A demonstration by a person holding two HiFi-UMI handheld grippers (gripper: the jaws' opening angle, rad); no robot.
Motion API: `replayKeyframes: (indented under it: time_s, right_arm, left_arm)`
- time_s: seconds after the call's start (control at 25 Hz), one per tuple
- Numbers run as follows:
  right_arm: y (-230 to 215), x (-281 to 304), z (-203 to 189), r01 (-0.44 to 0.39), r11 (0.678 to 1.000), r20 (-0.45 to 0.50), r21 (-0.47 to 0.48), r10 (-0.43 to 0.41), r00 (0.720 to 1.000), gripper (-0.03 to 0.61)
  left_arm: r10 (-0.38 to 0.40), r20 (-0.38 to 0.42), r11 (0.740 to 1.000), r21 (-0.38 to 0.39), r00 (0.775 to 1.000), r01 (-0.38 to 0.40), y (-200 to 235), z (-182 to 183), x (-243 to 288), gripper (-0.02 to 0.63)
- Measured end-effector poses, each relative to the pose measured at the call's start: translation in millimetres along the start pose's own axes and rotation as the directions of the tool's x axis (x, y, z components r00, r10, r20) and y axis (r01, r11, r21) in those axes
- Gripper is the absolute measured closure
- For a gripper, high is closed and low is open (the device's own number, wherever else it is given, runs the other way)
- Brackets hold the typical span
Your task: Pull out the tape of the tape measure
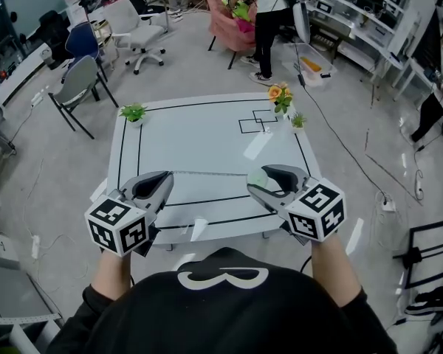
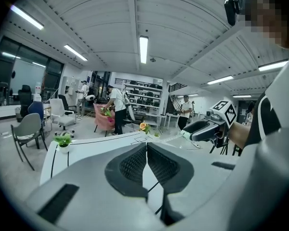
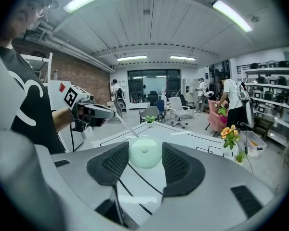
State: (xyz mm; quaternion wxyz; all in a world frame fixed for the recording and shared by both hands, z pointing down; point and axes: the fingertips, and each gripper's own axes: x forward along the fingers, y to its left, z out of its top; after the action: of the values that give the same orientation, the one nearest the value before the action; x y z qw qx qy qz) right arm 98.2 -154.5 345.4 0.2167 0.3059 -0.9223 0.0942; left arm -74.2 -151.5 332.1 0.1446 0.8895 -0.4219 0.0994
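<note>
Right claw (image 3: 145,148) grips the round tape measure (image 3: 144,155); left claw (image 2: 146,149) pinches its stretched tape (image 1: 210,173).

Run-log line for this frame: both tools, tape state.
left tool: shut on thin pale tape end | right tool: shut on pale green round tape measure case | tape: stretched between tools over white table

Quick count: one table (image 1: 192,142) with three little potted plants. That's one green plant (image 1: 133,112) at the far left corner, plus one orange-flowered plant (image 1: 280,94) and one tiny plant (image 1: 298,120) at the far right corner. One tape measure (image 3: 145,152), one tape (image 1: 207,173), and two grippers: left gripper (image 1: 167,174) and right gripper (image 1: 255,181).
</note>
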Motion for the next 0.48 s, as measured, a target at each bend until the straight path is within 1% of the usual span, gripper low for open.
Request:
replayKeyframes:
  time_s: [0.28, 0.48]
  right_arm:
    - [-5.7, -4.5, 0.6, 0.020, 1.000, 0.002, -0.002, -0.020, 1.000, 0.359]
    - [-7.1, -3.2, 1.6, 0.020, 1.000, 0.005, -0.002, -0.020, 1.000, 0.359]
  left_arm:
    - [0.046, 0.015, 0.999, -0.015, 0.999, -0.046, 15.9, 3.4, -11.2, 0.601]
    - [0.057, 0.024, 0.998, -0.019, 0.998, -0.056, 22.6, 4.9, -15.6, 0.600]
